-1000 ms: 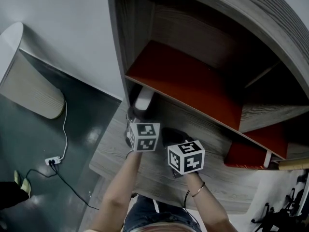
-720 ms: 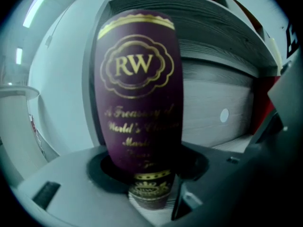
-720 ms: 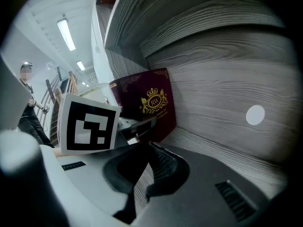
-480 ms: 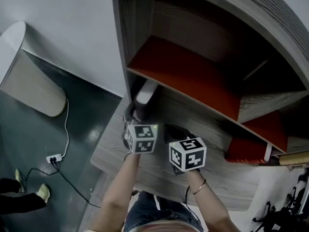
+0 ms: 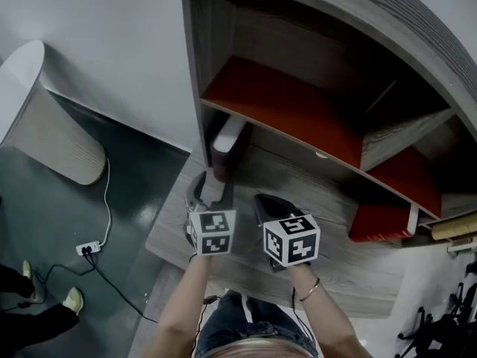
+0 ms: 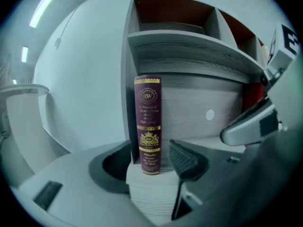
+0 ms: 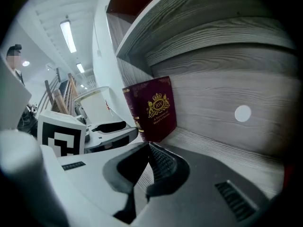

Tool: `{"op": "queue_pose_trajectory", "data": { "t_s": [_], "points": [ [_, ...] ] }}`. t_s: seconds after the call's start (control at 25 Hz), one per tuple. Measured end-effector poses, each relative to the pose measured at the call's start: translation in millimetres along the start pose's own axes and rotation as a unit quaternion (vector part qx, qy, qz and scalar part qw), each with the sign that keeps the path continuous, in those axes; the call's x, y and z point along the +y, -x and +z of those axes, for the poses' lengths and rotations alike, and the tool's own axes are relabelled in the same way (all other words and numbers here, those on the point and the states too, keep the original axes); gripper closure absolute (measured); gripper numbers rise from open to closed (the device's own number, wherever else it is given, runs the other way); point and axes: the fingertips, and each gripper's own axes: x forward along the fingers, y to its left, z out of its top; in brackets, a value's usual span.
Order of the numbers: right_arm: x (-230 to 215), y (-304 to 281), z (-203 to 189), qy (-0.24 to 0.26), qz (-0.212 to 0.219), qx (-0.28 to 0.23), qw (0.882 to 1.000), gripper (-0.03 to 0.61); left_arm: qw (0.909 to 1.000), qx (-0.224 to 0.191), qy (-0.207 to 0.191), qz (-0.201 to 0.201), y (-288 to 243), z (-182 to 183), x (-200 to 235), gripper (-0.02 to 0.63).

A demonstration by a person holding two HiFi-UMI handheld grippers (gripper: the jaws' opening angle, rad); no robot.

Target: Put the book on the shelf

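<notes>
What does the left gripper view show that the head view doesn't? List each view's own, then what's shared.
Left gripper view only: the book's purple spine with gold print, framed by open fingers. Head view only: the floor's power strip and the person's forearms. Both: the book standing at the shelf's side wall.

Head view looks steeply down; both gripper views closely share the standing book (image 6: 147,124).

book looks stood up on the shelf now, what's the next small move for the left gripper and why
Probably draw the left gripper straight back. Its jaws have just been opening and stand wide; the book stands upright at their tips with neither pad on it, so a sideways move could tip it.
</notes>
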Motion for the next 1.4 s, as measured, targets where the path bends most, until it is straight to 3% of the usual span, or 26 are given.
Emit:
{"op": "queue_pose_trajectory", "data": {
  "t_s": [0.16, 0.84, 1.4],
  "points": [
    [8.7, 11.8, -2.7, -0.004, 0.0, -0.013, 1.0, 0.569, 0.9997, 0.003, -0.001, -0.025, 29.2, -5.4, -7.4, 0.374],
    [25.4, 74.9, -39.1, -0.003, 0.011, -0.045, 0.999, 0.569, 0.9984, 0.02, 0.027, -0.046, 122.8, -26.9, -49.1, 0.578],
    [40.9, 152.4, -72.8, 0.006, 0.024, -0.095, 0.995, 0.571, 0.9958, -0.009, 0.057, -0.071, 198.3, -13.6, -101.7, 0.603]
  ]
}}
